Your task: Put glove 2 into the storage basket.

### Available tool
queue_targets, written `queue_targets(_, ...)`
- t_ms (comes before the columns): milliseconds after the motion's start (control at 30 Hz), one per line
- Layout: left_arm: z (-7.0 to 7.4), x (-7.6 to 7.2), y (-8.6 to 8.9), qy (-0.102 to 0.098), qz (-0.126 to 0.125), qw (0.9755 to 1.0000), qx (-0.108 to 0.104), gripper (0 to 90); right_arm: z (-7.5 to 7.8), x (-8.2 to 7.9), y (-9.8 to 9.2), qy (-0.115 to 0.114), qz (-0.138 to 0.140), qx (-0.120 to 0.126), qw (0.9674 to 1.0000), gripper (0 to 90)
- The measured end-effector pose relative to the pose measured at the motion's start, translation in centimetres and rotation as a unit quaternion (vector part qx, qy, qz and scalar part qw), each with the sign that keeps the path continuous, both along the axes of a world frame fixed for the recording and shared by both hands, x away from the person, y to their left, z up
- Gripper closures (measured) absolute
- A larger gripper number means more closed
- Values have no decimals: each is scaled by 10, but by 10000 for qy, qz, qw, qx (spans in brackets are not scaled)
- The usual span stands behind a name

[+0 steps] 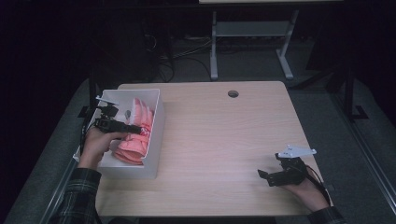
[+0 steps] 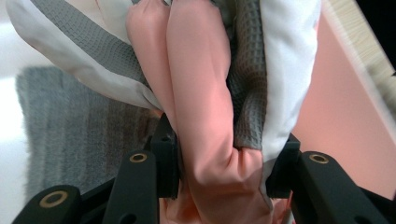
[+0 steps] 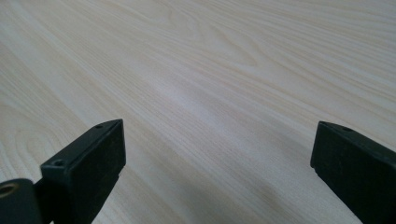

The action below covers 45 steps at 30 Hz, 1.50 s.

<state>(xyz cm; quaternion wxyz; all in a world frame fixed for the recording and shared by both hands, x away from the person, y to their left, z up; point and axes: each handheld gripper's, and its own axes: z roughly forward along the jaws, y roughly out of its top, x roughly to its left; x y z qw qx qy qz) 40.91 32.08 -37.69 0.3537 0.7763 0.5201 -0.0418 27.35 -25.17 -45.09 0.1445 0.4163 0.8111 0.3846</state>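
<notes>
- Nearest the camera, at about four o'clock on the light wood desk, the right gripper rests low in the person's right hand, its fingers spread wide apart with bare wood grain between them.
- At nine o'clock, the left hand reaches the left gripper into a white bin standing at the desk's left edge.
- In the left gripper view, the left gripper is clamped on a bundle of cloths: a pink fold runs up the middle between the fingers, with grey waffle-weave and white cloth pressed against the right finger.
- The pink cloths fill the bin's right half, stacked on edge.
- Farther off, at twelve o'clock, a round cable hole sits near the desk's far edge.
</notes>
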Motion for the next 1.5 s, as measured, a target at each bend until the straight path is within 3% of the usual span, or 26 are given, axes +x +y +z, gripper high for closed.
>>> queue_targets(233,-25,4,-7,272,-118,9995,140,508,0,0,0,4,13,-13,10000,29)
queue_targets(300,-27,4,-7,267,-69,9996,78,480,0,0,0,-2,7,-7,10000,29)
queue_targets(433,-24,3,-7,194,-22,9996,179,316,0,0,0,-1,13,-20,10000,29)
queue_targets(567,-13,0,-6,-20,94,9985,534,183,0,-1,0,11,-3,5,10000,29)
queue_targets(800,24,-9,-2,-568,207,9969,509,150,1,-1,0,3,13,3,10000,29)
queue_targets(967,51,-18,-10,-946,60,9945,439,150,0,-1,0,17,14,-17,10000,29)
queue_targets(1200,83,-33,-44,-1475,-391,9877,336,150,0,-1,1,27,8,-13,10000,29)
queue_targets(1333,92,-42,-72,-1627,-759,9833,288,151,0,-1,0,26,17,-25,10000,29)
queue_targets(1400,93,-43,-78,-1650,-808,9826,272,151,0,-2,0,23,6,-11,10000,29)
queue_targets(1433,95,-48,-93,-1729,-1019,9794,242,151,0,-2,0,24,7,-11,10000,29)
queue_targets(1500,94,-52,-108,-1783,-1249,9759,118,151,0,-2,0,21,8,-16,10000,29)
